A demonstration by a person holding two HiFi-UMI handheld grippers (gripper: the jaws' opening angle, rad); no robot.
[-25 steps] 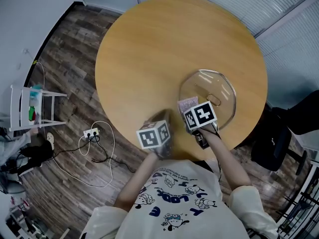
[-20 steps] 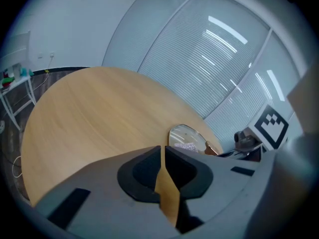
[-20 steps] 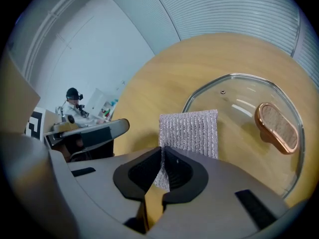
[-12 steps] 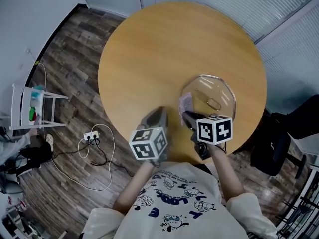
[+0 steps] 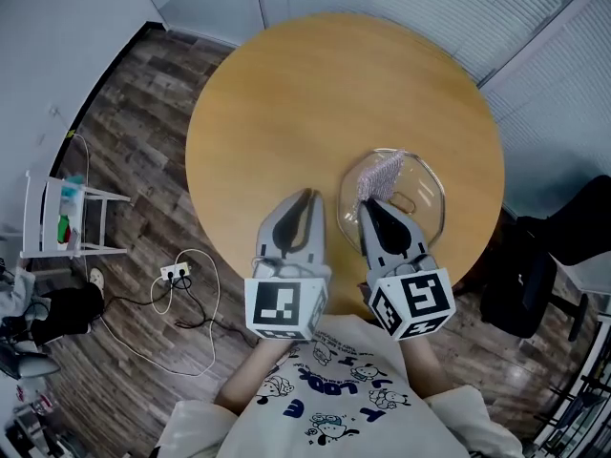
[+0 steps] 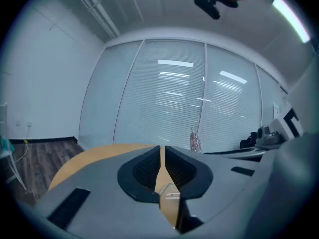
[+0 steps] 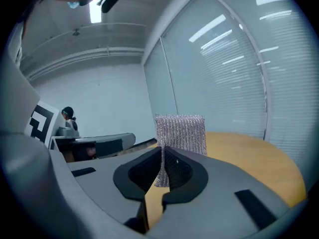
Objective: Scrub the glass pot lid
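Glass pot lid [image 5: 420, 198] lies on the bench [image 5: 277, 93] beneath the right gripper [image 5: 368, 203], fingers pinching a mesh scrubber [image 5: 378, 172]; the left gripper [image 5: 305, 196] waits alongside, fingers closed, empty.

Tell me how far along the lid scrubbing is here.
Done: the right hand-held gripper is shut on the pad. In hand: the pad is held over the near edge of the lid; contact can't be told. The left hand-held gripper is shut, empty, off the lid. Left: seemingly the scrubbing; the glass bears no suds, and nothing steadies the lid on the table.
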